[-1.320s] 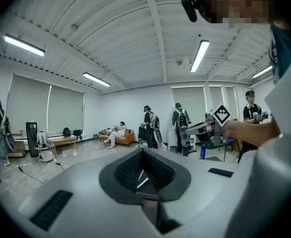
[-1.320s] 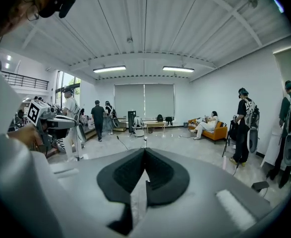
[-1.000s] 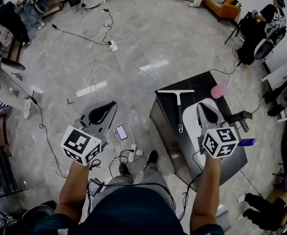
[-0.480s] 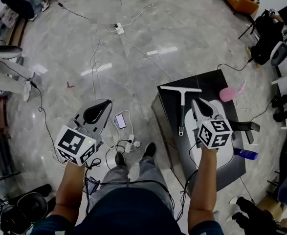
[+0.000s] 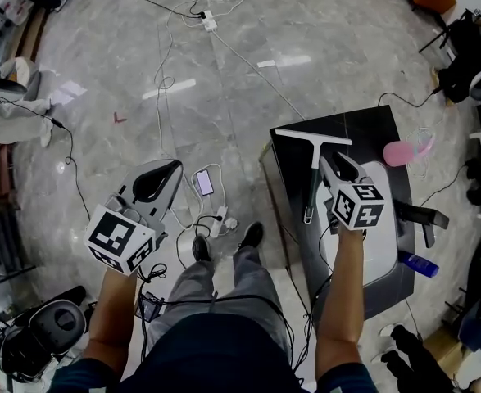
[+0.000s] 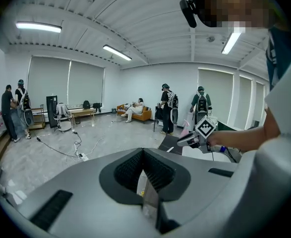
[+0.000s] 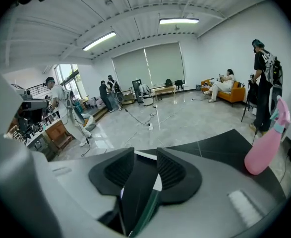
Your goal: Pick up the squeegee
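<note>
Head view, squeegee: the squeegee lies flat on the black table, white blade at the far end, dark handle running back toward the person.
Head view, right gripper: the right gripper hangs over the table just right of the handle, nose near the blade; jaw spacing is not readable from above.
Head view, left gripper: the left gripper is off the table, over the floor, above cables and a phone.
Head view, other: a pink spray bottle lies at the table's far right.
Left gripper view, jaws: pads pressed together, nothing between them.
Left gripper view, only here: the right gripper appears side-on, held out over the table; people and an orange sofa are beyond. The squeegee is too small to make out.
Right gripper view, jaws: apart and opening. The white blade and dark handle show through the gap, and the pads do not press on them.
Right gripper view, only here: the bottle appears upright beside the jaws.
</note>
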The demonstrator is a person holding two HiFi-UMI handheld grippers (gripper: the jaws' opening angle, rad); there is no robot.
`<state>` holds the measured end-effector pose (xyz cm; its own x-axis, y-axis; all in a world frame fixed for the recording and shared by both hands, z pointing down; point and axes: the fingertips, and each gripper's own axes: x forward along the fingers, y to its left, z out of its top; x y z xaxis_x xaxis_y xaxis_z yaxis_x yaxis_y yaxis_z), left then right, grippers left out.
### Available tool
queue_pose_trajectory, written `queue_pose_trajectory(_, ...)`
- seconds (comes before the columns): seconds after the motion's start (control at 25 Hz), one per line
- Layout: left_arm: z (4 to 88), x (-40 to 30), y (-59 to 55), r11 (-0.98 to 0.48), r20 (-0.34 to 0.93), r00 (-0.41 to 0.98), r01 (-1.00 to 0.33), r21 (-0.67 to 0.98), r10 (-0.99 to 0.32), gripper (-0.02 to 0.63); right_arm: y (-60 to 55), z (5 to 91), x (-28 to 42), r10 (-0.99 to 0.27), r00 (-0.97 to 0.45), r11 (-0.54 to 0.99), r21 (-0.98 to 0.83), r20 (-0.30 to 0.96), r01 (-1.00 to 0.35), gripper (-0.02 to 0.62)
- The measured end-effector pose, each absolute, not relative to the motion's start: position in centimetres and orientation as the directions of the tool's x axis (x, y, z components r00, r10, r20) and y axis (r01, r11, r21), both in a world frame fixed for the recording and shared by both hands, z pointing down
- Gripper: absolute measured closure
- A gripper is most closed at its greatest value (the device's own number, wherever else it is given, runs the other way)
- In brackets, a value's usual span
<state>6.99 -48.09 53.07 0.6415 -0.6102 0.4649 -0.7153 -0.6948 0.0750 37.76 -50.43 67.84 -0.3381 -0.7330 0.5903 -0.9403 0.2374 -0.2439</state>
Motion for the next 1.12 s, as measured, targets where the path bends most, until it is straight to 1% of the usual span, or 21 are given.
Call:
queue_pose_trajectory(0.32,56.0,6.7,-48.6,-0.672,0.504,0.613,-0.736,0.082,-0.609,0.6,-51.5,74.5,38.3,-0.672,-0.33,0.21,-0.256,0.663,-0.944,0.406)
queue_pose_trajectory(0.6,57.7,6.6,-48.3,-0.661,0.524,0.599,-0.745,0.087,-0.606,0.6,-51.8,79.2,38.4,-0.621,-0.325,0.198,-0.258,0.714,-0.946,0.402)
queue_pose_trajectory(0.84,57.9,6.4,-47.8,-0.657,0.53,0.594,-0.749,0.089,-0.605,0.6,-51.5,81.4,38.5,-0.584,-0.315,0.181,-0.258,0.748,-0.949,0.396)
queue_pose_trajectory(0.92,57.9,6.3,-47.8,-0.655,0.53,0.591,-0.751,0.087,-0.608,0.6,-51.4,82.0,38.6,-0.574,-0.313,0.177,-0.259,0.756,-0.95,0.4)
queue_pose_trajectory(1.04,57.6,5.8,-47.7,-0.651,0.526,0.589,-0.755,0.085,-0.614,0.6,-51.3,82.2,38.5,-0.574,-0.309,0.155,-0.27,0.758,-0.95,0.46)
queue_pose_trajectory(1.12,57.3,5.3,-47.5,-0.649,0.523,0.588,-0.756,0.085,-0.617,0.6,-51.2,82.1,38.6,-0.578,-0.288,0.123,-0.267,0.764,-0.956,0.476)
